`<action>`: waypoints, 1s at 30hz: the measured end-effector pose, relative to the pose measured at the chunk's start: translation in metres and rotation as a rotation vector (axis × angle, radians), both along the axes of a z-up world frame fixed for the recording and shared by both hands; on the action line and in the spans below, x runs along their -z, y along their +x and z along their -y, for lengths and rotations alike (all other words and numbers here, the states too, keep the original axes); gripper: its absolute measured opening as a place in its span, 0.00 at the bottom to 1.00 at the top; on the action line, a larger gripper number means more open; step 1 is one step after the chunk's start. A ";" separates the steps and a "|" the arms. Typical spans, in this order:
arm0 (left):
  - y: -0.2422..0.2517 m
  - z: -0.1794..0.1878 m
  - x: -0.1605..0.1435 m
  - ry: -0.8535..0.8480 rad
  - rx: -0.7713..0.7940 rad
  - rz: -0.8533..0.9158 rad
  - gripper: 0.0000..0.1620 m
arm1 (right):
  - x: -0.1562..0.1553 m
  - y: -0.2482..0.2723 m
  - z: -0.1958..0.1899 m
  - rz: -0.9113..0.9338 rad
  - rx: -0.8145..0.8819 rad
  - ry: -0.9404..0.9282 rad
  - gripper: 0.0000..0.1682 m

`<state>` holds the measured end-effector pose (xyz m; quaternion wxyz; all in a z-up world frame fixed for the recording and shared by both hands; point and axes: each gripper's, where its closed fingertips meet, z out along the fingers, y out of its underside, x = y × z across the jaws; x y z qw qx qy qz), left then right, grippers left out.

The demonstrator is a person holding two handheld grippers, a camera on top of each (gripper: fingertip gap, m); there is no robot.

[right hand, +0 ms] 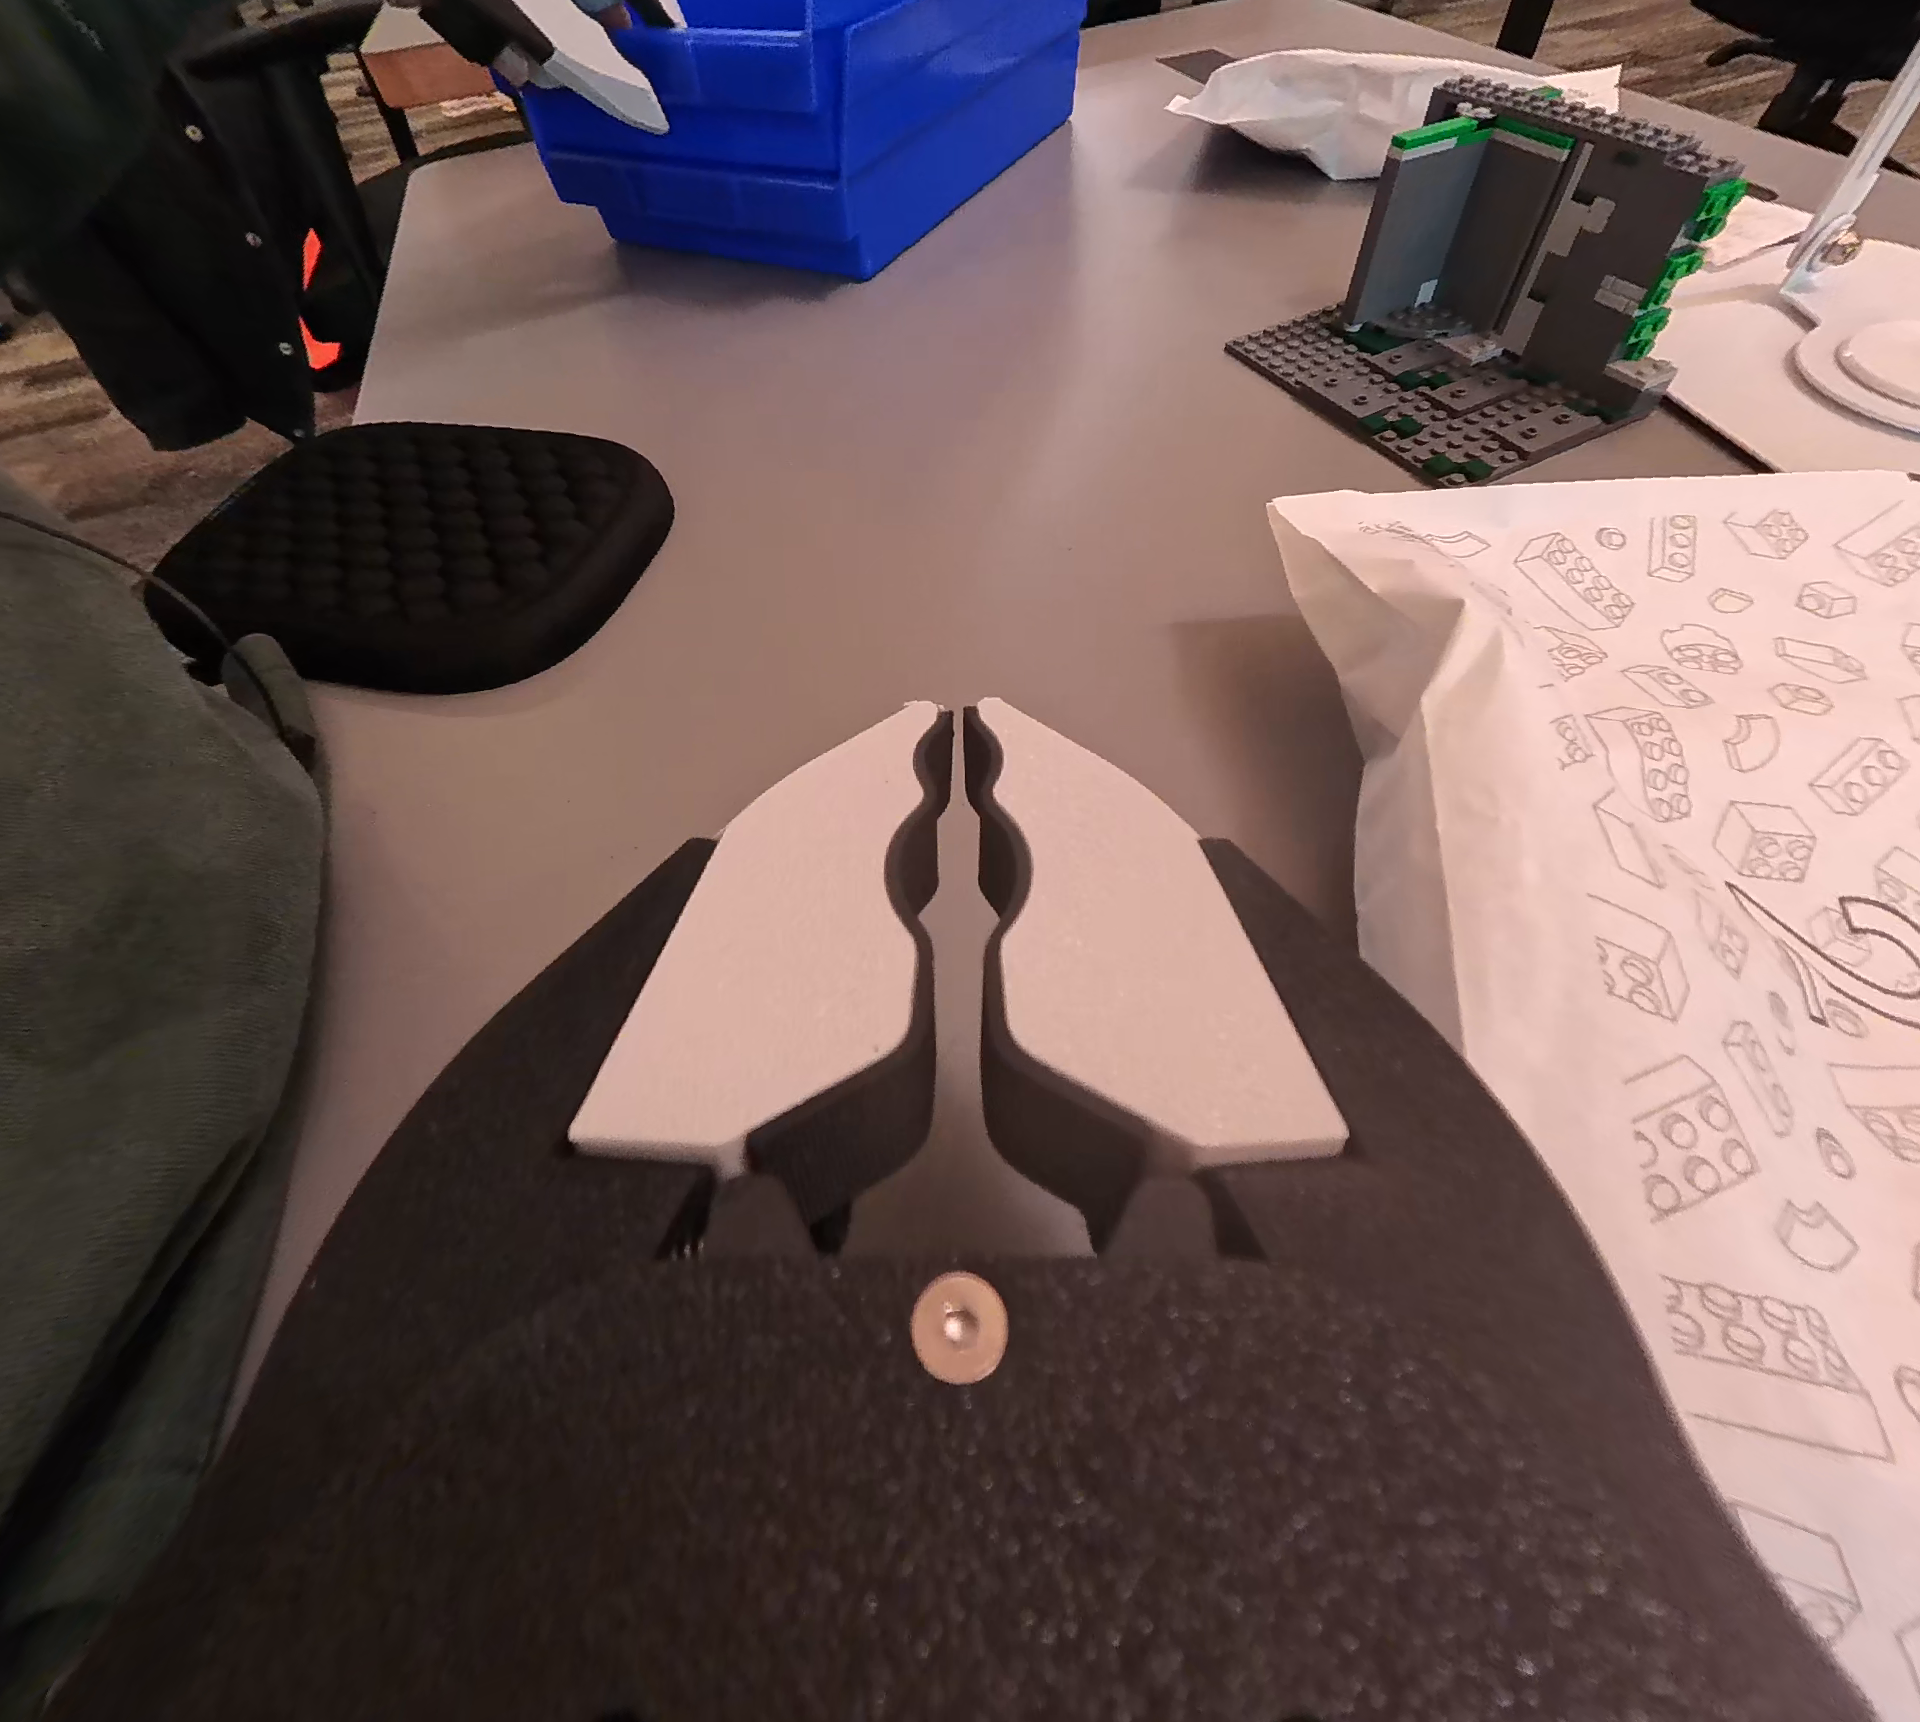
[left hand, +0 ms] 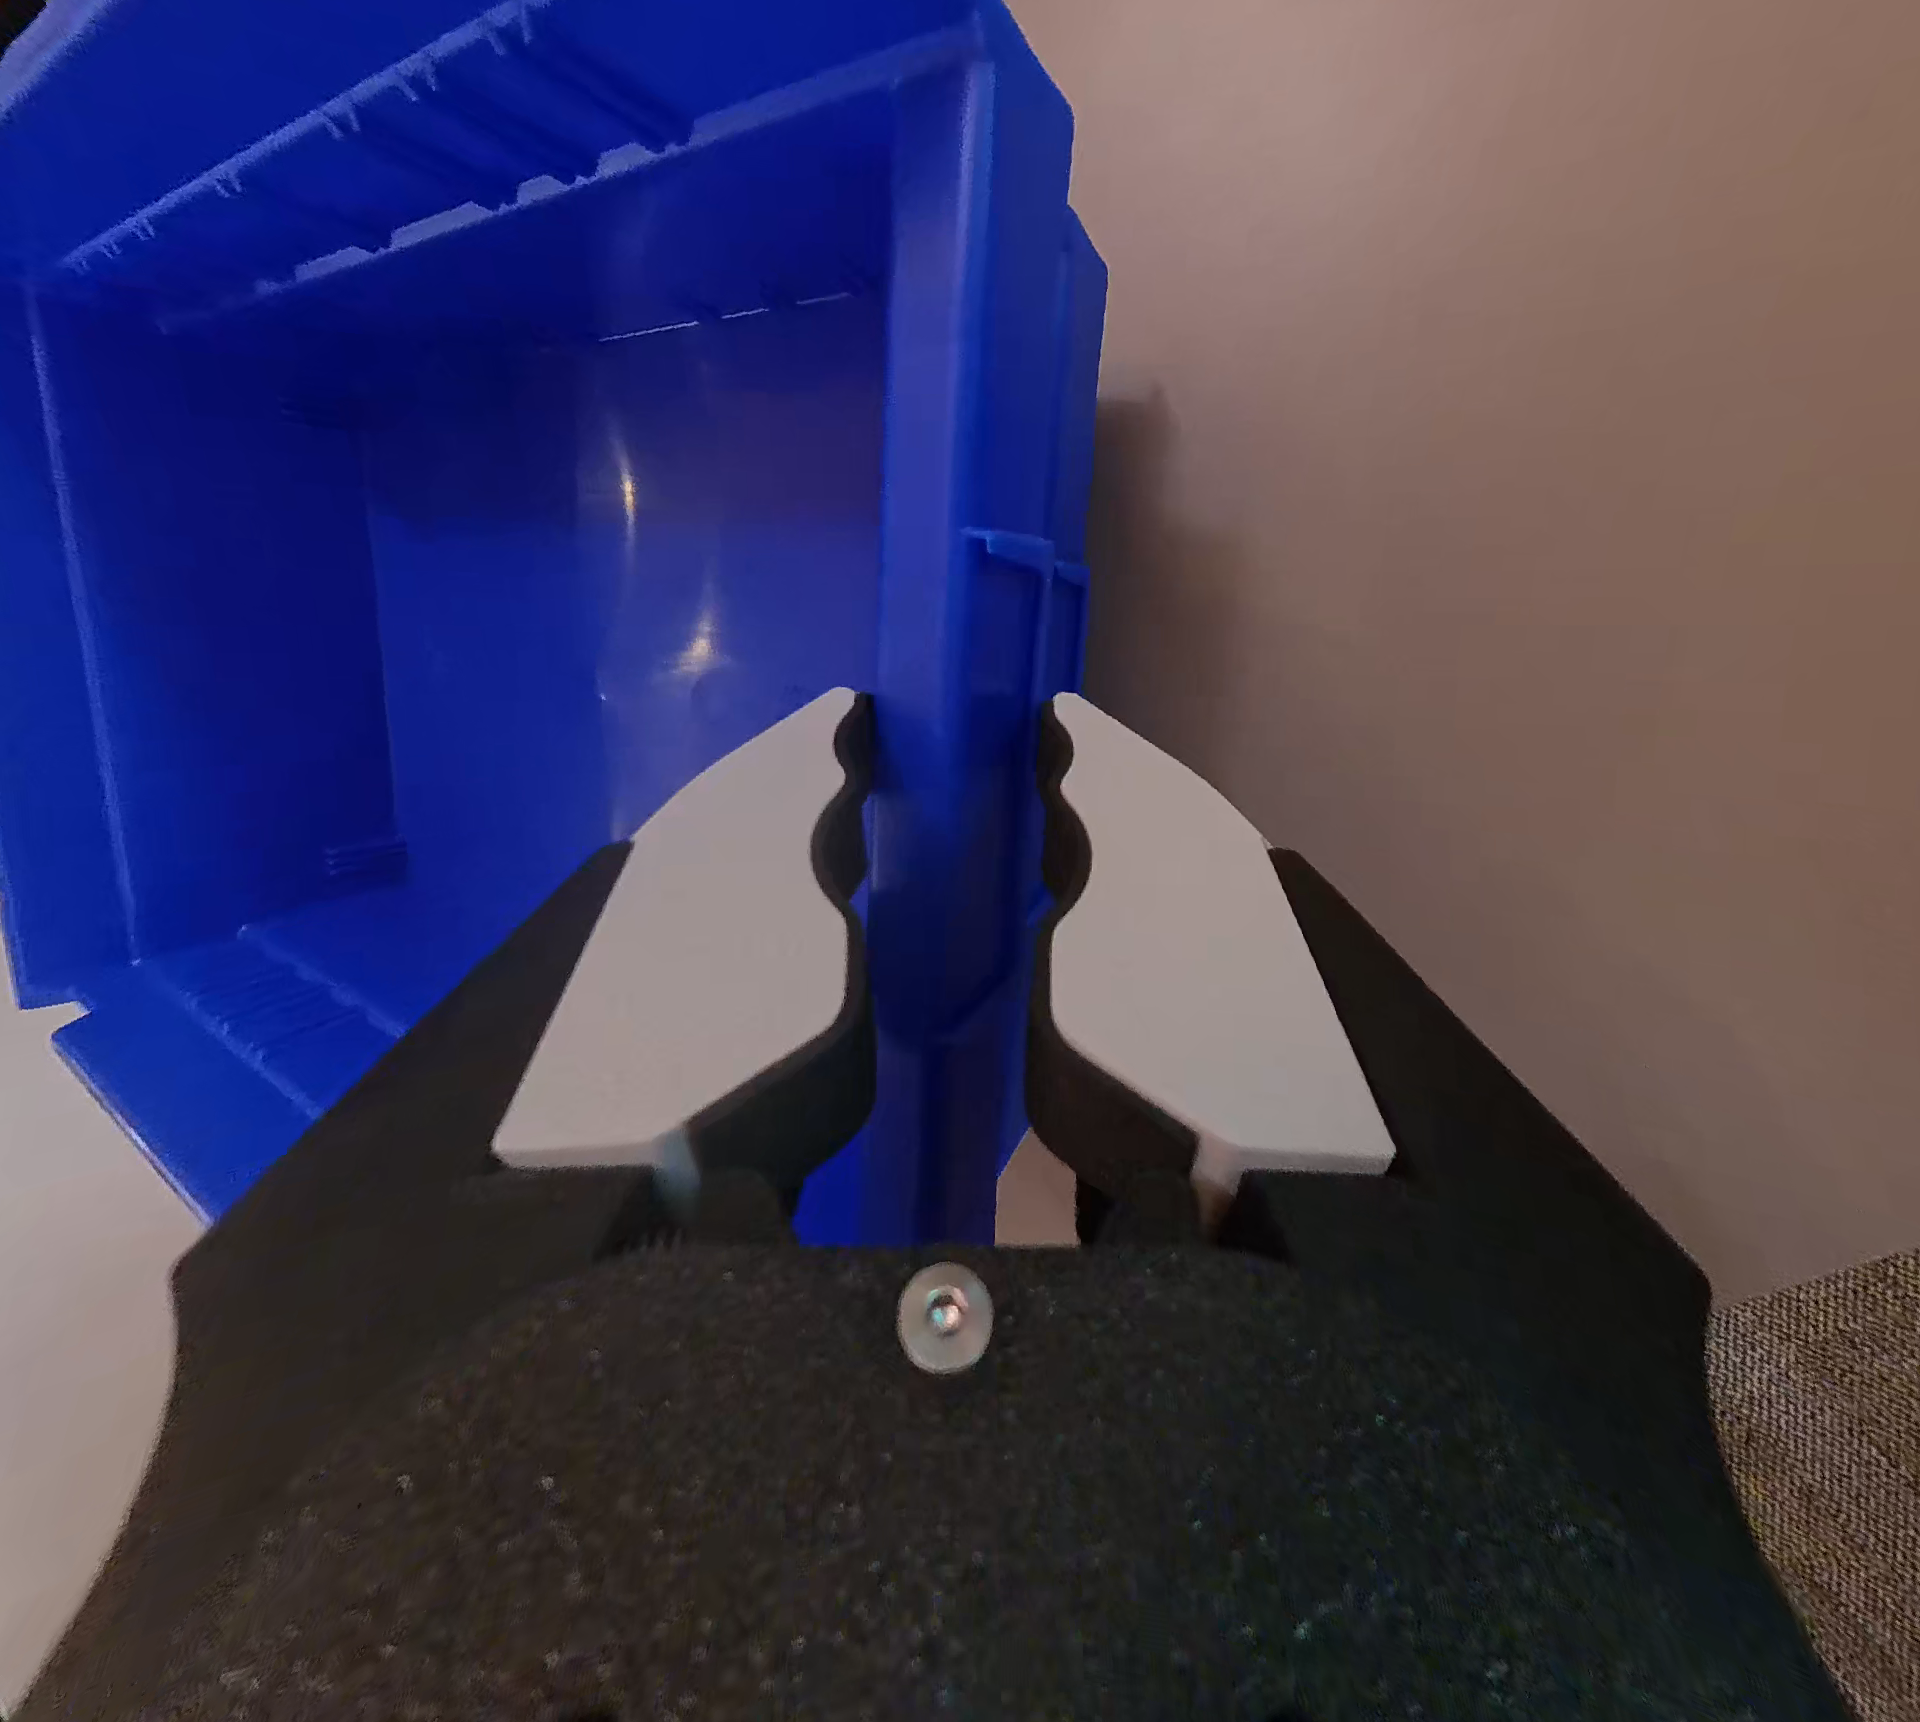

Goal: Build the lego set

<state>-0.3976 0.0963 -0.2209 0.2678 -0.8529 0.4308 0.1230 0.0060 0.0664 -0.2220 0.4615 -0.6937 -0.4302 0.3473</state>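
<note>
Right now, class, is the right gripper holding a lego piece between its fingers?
No. In the right wrist view the right gripper has its fingertips nearly together with nothing between them, above the bare grey table.

L claw (left hand: 954, 706) | blk body, gry fingers, 1 screw | R claw (right hand: 958, 712) same

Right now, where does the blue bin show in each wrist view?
Left wrist view: blue bin fills the left half, its wall clamped in the left tongs.
Right wrist view: upper left of centre, on the grey table.
Shared landmark: the left tongs gripping its rim.
</note>
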 end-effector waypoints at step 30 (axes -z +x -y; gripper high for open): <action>0.173 -0.187 -0.064 0.193 0.136 0.037 0.19 | -0.010 -0.002 0.013 -0.059 -0.046 0.010 0.01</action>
